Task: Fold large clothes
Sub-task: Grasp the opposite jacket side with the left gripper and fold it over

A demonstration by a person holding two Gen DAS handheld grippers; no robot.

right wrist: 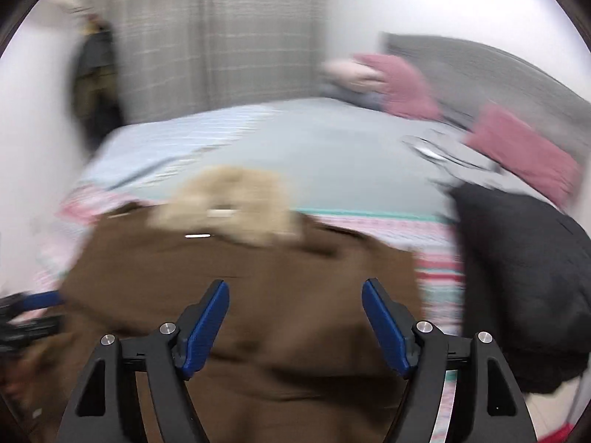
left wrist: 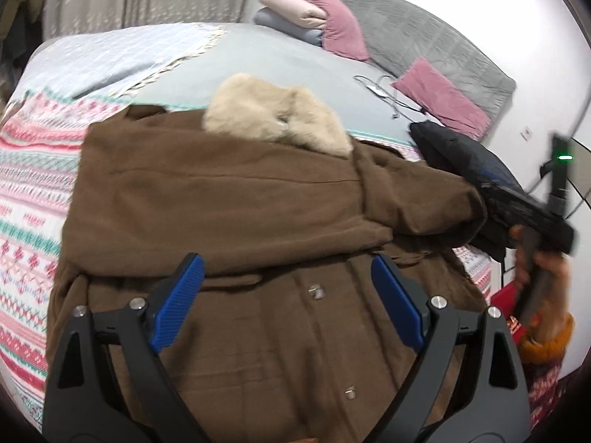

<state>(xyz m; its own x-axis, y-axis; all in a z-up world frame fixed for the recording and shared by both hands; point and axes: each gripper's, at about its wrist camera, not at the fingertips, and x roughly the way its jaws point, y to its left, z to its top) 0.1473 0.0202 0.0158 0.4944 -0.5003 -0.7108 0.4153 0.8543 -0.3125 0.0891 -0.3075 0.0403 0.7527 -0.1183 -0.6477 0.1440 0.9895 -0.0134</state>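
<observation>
Right now the brown coat (left wrist: 229,206) lies spread on the bed (left wrist: 295,62), on top of a patterned pink, white and teal blanket (left wrist: 29,170), with its cream fur collar (left wrist: 277,114) at the end nearer the headboard. One sleeve (left wrist: 424,199) is folded across the coat's body, its cuff pointing toward the edge of the bed. Two metal snaps show on the front panel.

Above the lower part of the coat is the left gripper (left wrist: 288,291), its blue pads well apart and nothing between them. The right gripper (right wrist: 295,317) (its view is heavily smeared) also stands with its jaws apart, empty, over brown cloth; no fabric is pinched.

Just beside the coat's sleeve sits a dark puffy garment (left wrist: 461,158). Mauve pillows (left wrist: 443,96) lean on a grey headboard (left wrist: 424,37), and a folded pile of bedding (left wrist: 291,14) rests in the far corner.
</observation>
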